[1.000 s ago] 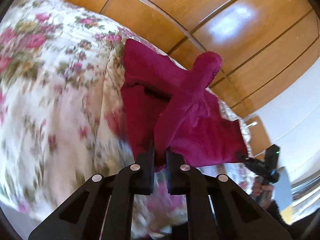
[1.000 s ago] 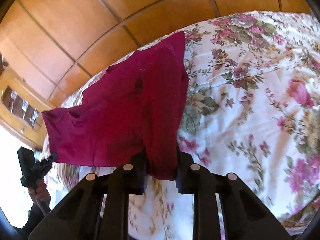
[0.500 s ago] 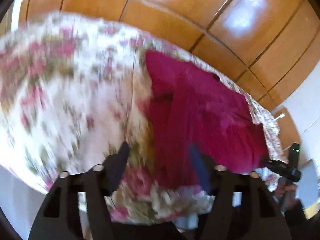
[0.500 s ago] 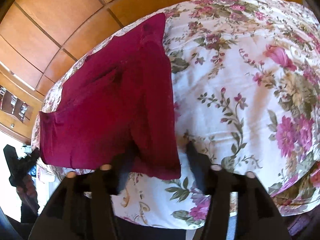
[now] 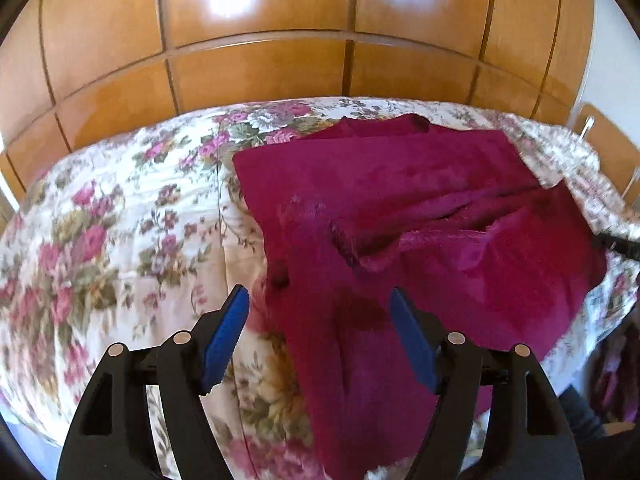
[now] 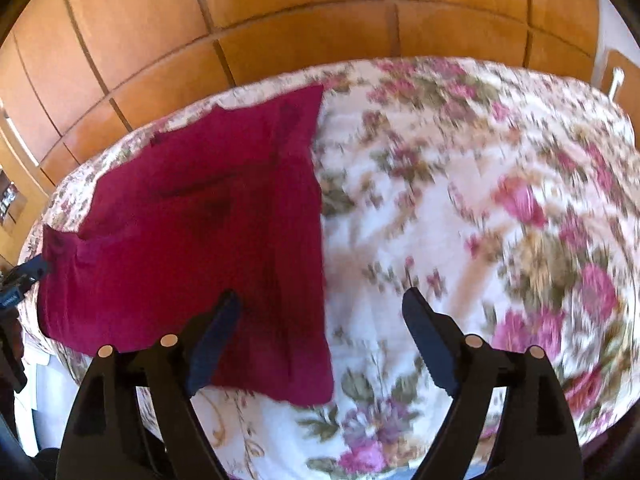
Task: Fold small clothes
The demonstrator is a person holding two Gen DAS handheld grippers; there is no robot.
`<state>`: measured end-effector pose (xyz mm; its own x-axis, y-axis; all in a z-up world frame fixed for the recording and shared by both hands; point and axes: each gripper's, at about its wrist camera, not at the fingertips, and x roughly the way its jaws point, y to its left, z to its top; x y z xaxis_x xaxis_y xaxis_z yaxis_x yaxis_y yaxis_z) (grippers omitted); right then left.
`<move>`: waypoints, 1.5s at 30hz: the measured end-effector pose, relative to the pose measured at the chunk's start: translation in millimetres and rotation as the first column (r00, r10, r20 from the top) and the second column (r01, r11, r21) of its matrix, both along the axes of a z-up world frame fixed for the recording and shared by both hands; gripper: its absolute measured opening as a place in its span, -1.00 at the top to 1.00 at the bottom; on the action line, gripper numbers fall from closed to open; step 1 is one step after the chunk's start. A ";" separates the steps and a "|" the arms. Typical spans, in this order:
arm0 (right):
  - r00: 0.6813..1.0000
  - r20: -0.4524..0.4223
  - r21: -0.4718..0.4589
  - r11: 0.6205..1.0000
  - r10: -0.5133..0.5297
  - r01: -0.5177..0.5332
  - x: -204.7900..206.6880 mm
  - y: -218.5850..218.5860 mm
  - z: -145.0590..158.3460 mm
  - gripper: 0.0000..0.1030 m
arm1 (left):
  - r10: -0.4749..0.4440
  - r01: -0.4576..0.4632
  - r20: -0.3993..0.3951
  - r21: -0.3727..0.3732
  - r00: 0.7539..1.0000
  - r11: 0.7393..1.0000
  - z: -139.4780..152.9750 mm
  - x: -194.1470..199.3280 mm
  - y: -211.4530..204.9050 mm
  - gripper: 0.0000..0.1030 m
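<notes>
A magenta garment lies folded on the floral bedspread. In the right wrist view the garment fills the left side, its right edge straight. My left gripper is open and empty above the garment's near left part, its blue pads wide apart. My right gripper is open and empty above the garment's near right corner and the bedspread. The tip of the right gripper shows at the right edge of the left wrist view.
A wooden panelled wardrobe stands behind the bed. The bed's near edge drops off below both grippers. The bedspread to the right of the garment is bare. The left gripper shows at the left edge of the right wrist view.
Both grippers were shut on the garment and held it up. They have let go and opened, the garment now lies flat on the bed, and both grippers have drawn back.
</notes>
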<state>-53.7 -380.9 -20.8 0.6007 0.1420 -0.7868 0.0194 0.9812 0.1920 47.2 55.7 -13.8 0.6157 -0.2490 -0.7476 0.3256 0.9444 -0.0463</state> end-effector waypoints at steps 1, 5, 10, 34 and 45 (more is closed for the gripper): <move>1.000 0.008 -0.003 1.000 0.007 -0.007 5.7 1.2 1.9 -0.51 | -0.010 0.010 -0.006 0.007 1.000 1.000 -1.4 2.7 -3.1 -0.39; 0.999 0.019 -0.037 0.999 0.029 -0.028 39.1 9.5 1.0 -0.36 | -0.036 0.036 -0.033 0.001 0.999 0.999 -5.9 18.3 -7.7 -0.39; 0.998 -0.017 -0.019 0.998 0.056 -0.056 74.3 17.7 -9.7 0.27 | -0.005 0.000 -0.070 -0.067 0.998 0.998 -7.0 35.6 0.0 -0.02; 0.999 -0.022 0.024 0.999 -0.024 0.025 78.4 9.7 -39.6 0.80 | 0.028 -0.069 -0.179 -0.227 0.983 0.971 -27.1 32.5 19.4 0.17; 1.000 -0.013 -0.030 0.999 -0.021 0.021 76.1 17.3 -39.3 0.79 | 0.100 -0.105 -0.041 -0.146 0.994 0.984 -24.6 13.3 14.2 0.49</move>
<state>22.4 -363.5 -60.2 0.5926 0.1062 -0.7985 0.0422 0.9858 0.1624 60.5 69.9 -38.4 0.6193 -0.2951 -0.7276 0.2236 0.9546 -0.1968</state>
